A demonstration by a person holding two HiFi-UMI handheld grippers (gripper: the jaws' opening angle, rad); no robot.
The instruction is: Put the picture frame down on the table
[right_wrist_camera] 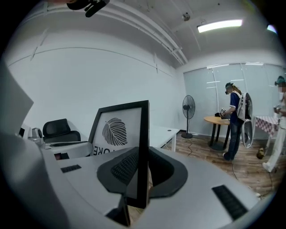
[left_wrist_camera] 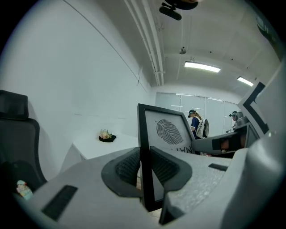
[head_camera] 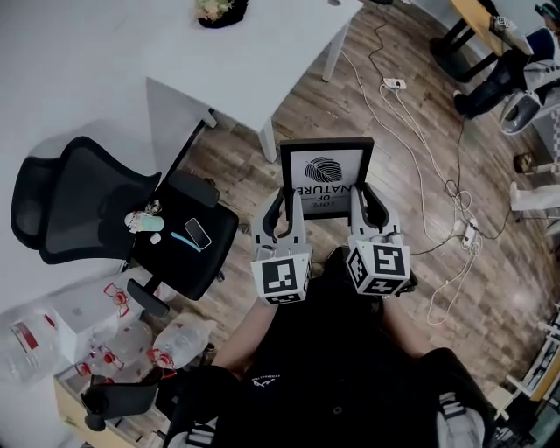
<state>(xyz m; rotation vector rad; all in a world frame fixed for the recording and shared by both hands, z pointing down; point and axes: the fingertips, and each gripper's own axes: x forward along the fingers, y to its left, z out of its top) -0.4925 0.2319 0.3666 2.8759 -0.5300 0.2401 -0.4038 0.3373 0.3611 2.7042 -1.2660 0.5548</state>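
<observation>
Closest in, above the person's dark lap, two grippers clamp the one picture frame [head_camera: 325,175]. The left gripper [head_camera: 283,214] is closed on the frame's left edge and the right gripper [head_camera: 368,210] on its right edge. The black-rimmed frame, with its leaf print, hangs upright in the air over the wooden floor [head_camera: 499,157], short of the counter [head_camera: 175,52] and not touching it. To the left stands one black office chair [head_camera: 87,206], its seat carrying a phone [head_camera: 198,234] and a few small items. White cables [head_camera: 454,188] trail over the floor on the right. Farther off, the counter bears one dark dish [head_camera: 221,10] holding something pale, perhaps flowers. Beyond, two people [right_wrist_camera: 233,120] stand by a round table [right_wrist_camera: 219,120], near a fan [right_wrist_camera: 188,107].
</observation>
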